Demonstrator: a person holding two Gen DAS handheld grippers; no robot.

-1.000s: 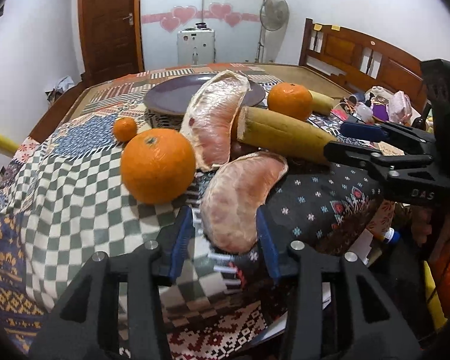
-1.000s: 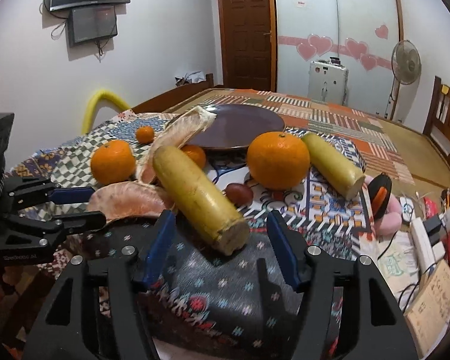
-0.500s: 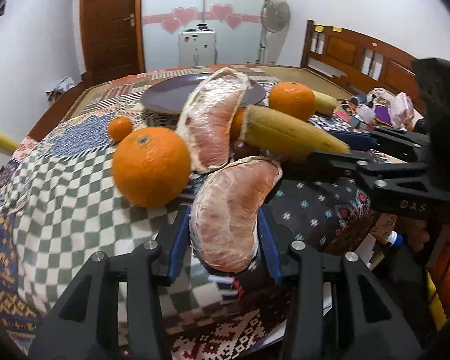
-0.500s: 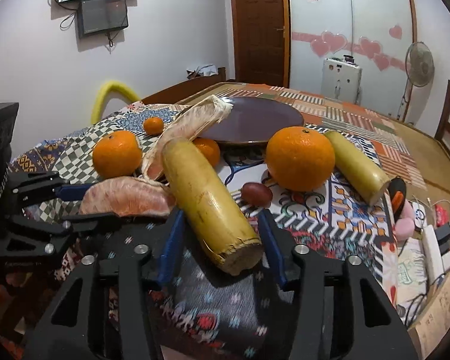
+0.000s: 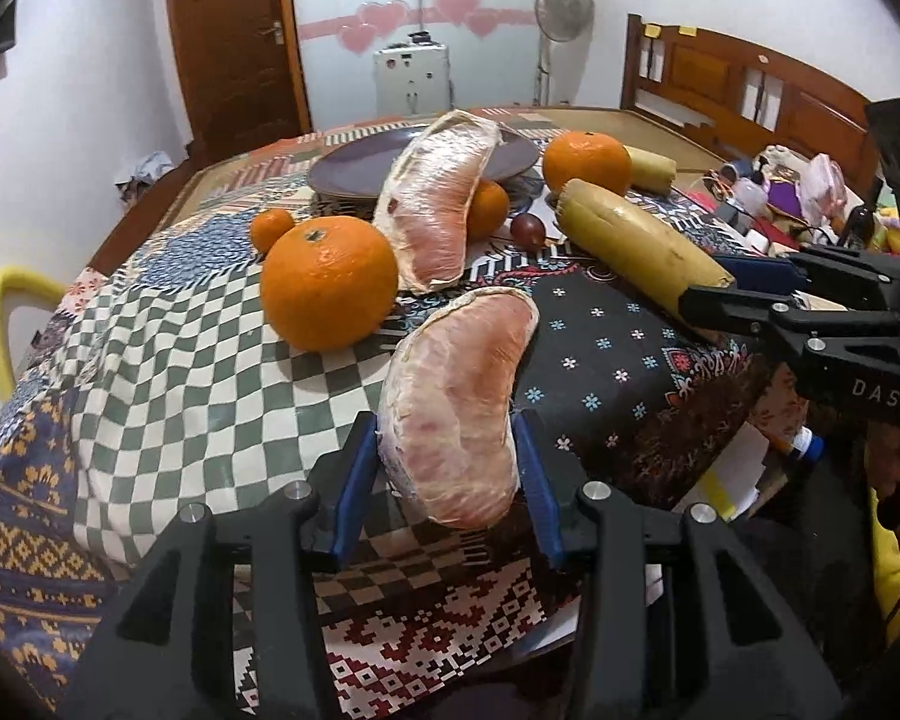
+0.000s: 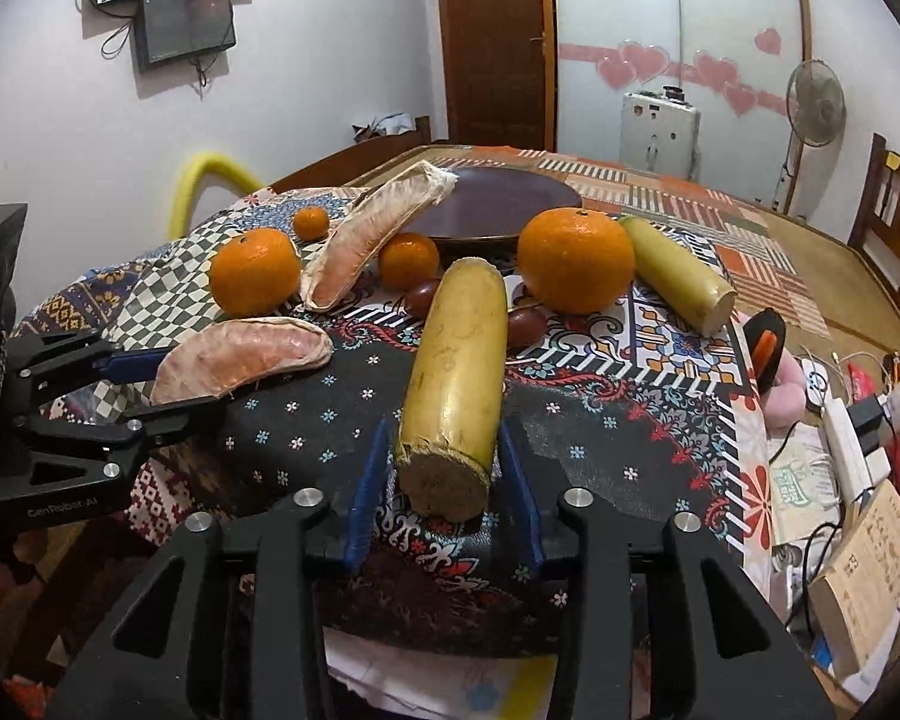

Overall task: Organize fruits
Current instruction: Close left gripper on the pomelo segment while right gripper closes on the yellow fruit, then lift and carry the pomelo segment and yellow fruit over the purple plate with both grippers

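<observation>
Both grippers have closed in since a second ago, when their blue pads stood wide of the fruit. Left gripper (image 5: 447, 462): pads now pressed against the two sides of the near pomelo segment (image 5: 459, 402), pinching its lower end; upper tip of the segment points toward the large orange (image 5: 329, 283). Whether the segment clears the patchwork cloth (image 5: 168, 372) I cannot tell. Right gripper (image 6: 444, 480): pads clamped on the cut end of the near banana (image 6: 456, 372), which runs away from the camera toward the dark plate (image 6: 510, 204).

Second pomelo segment (image 5: 438, 204) leans against the plate rim. Another big orange (image 6: 576, 261) sits just beside a second banana piece (image 6: 678, 276), right of the plate. Two small oranges (image 6: 311, 222), (image 6: 409, 260) flank the leaning segment. Dark round fruits (image 6: 525, 324) lie between the held banana and the big orange. Standing fan (image 6: 816, 102) at the far wall.
</observation>
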